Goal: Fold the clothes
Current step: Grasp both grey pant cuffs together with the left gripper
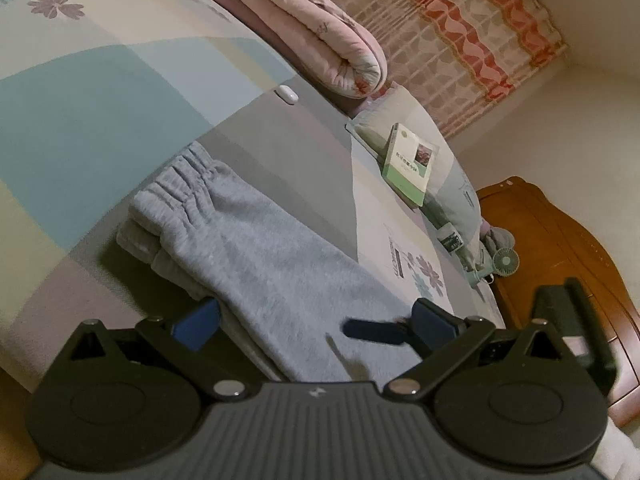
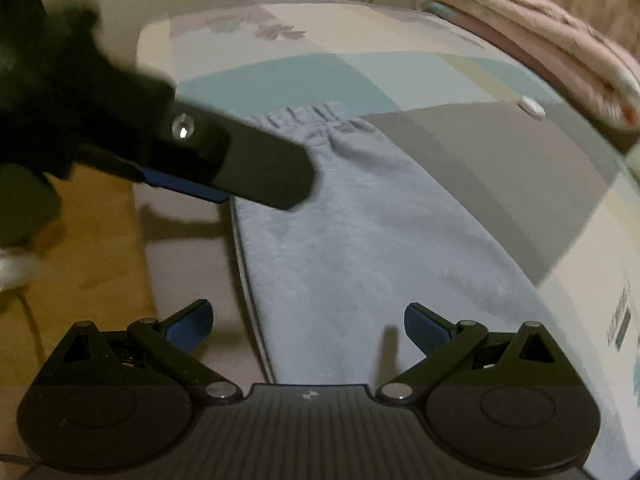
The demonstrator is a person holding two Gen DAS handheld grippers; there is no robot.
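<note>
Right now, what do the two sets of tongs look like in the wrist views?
Both match. The left tongs and right tongs have black linkage arms with silver pivot pins, blue textured pads at the tips, two round black discs at the base, and a ribbed dark grey centre plate with a small light emblem. No cables or sleeves are clearly visible.

A patchwork-sheeted bed carries grey trousers, quilt, book.
</note>
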